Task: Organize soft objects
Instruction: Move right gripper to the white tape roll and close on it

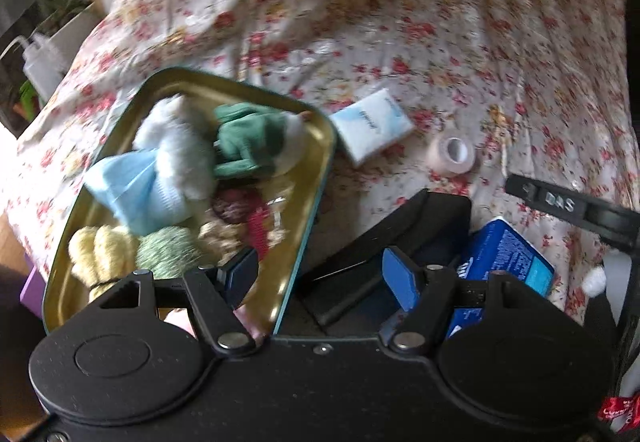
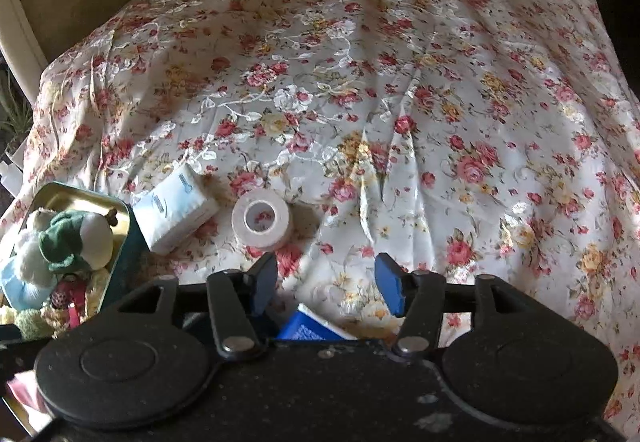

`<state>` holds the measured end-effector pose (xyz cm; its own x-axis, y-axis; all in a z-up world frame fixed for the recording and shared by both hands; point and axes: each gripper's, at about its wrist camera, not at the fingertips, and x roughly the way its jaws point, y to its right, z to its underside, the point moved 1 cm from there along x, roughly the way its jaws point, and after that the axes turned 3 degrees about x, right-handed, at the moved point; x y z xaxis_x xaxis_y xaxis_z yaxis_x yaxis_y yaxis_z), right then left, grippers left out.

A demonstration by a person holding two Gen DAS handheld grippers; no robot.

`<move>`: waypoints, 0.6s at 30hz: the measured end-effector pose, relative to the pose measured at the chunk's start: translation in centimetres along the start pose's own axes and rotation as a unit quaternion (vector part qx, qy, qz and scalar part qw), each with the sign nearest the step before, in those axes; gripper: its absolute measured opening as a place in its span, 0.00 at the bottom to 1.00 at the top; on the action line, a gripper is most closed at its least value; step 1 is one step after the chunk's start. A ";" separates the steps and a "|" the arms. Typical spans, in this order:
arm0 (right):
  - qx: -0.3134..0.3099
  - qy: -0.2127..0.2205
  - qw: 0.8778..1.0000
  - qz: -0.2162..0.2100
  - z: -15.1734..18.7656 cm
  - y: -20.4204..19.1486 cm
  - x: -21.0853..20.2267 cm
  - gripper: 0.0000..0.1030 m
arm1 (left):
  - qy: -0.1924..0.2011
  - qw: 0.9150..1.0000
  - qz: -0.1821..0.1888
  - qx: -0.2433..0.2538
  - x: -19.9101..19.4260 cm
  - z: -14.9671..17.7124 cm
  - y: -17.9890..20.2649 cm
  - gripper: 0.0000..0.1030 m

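At far left, the tin (image 2: 120,238) on the floral bed cover (image 2: 400,82) already holds plush toys (image 2: 68,242). Right of it lie the tissue pack (image 2: 176,208), its long axis slanting up-right, then the white tape roll (image 2: 261,218), hole upward. The roll sits just ahead and left of the right tongs (image 2: 326,288), which are spread and empty. The left tongs (image 1: 318,276) are spread too, straddling the tin's rim, farther from the roll.
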<state>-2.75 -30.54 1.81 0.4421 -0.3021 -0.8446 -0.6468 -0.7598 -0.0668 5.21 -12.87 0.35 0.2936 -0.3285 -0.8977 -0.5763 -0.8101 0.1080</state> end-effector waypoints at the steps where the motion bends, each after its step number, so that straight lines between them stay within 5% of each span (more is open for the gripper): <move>1: -0.005 0.001 1.000 -0.001 -0.2 -0.4 0.1 0.58 | 0.001 1.000 -0.002 0.006 0.1 -0.1 0.4 0.63; 18: -0.081 -0.034 0.996 -0.017 -2.2 -5.3 6.9 0.61 | -0.005 1.000 -0.010 0.010 1.9 -1.0 1.5 0.63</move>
<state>5.13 -29.85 -2.48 0.4159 -0.2391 -0.8774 -0.5215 -0.8532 -0.0146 5.63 -15.23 -0.80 0.2976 -0.3066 -0.9041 -0.5861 -0.8062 0.0805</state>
